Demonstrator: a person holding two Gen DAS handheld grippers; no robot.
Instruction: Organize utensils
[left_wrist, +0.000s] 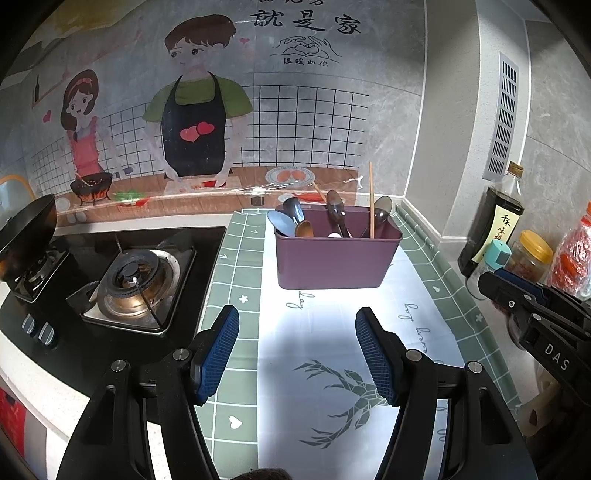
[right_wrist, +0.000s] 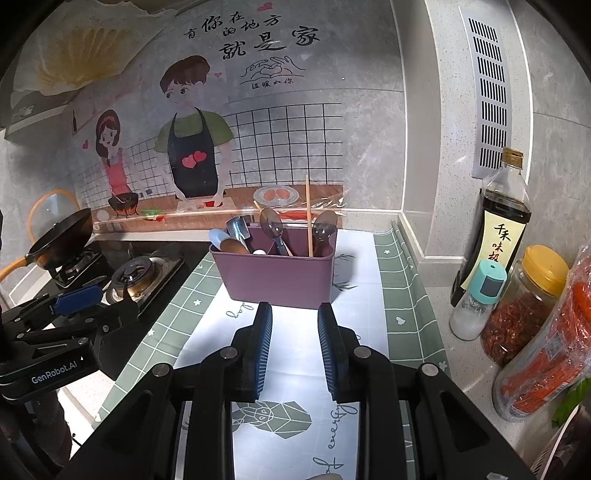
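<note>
Both grippers (left_wrist: 297, 321) (right_wrist: 294, 317) empty before purple caddy (left_wrist: 334, 258).

Bare mat (right_wrist: 295, 280) lies open between my jaws and the purple bin (right_wrist: 279, 277). Bottles and jars (right_wrist: 491, 236) crowd my right; the stove (left_wrist: 136, 280) borders my left.

The left gripper (left_wrist: 297, 354) hangs tilted downward with its blue-padded fingers (left_wrist: 218, 356) spread wide and nothing between them; the right gripper (right_wrist: 294, 345) slopes down likewise, its fingers (right_wrist: 263, 350) set closer together yet parted, gripping nothing; the two sit side by side, apart, each showing at the edge of the other's view.
</note>
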